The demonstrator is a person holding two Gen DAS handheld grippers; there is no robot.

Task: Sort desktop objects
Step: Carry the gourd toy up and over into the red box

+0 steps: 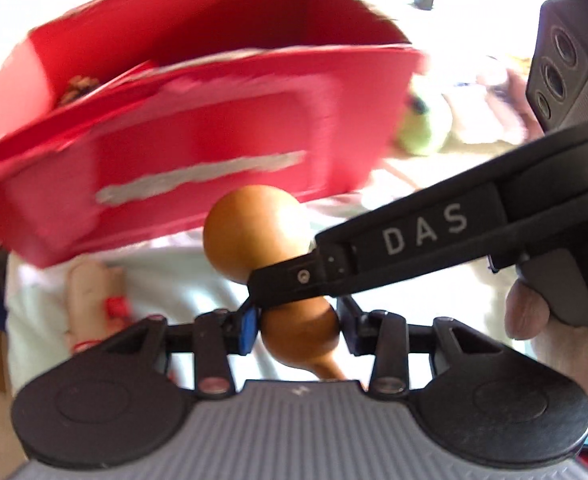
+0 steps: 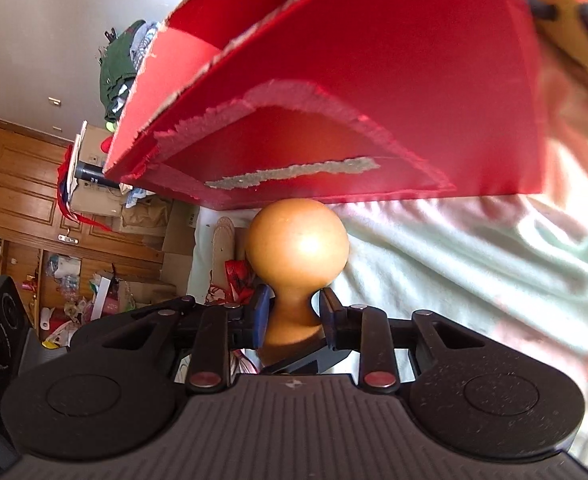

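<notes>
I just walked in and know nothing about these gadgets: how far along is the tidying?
Partly done, it seems. The red cardboard box already holds something brownish, too blurred to name. In hand: a small tan gourd, gripped at its waist by the right gripper and at its smaller bulb by the left gripper; it is not yet in the box. Left: a pale item tied with red string on the cloth.

Strong daylight; pale cloth (image 2: 474, 264) is blown out. Glare spot is seen on gourd (image 2: 298, 248). Red box (image 1: 197, 128) is motion-blurred; edges are fisheye-bent.
</notes>
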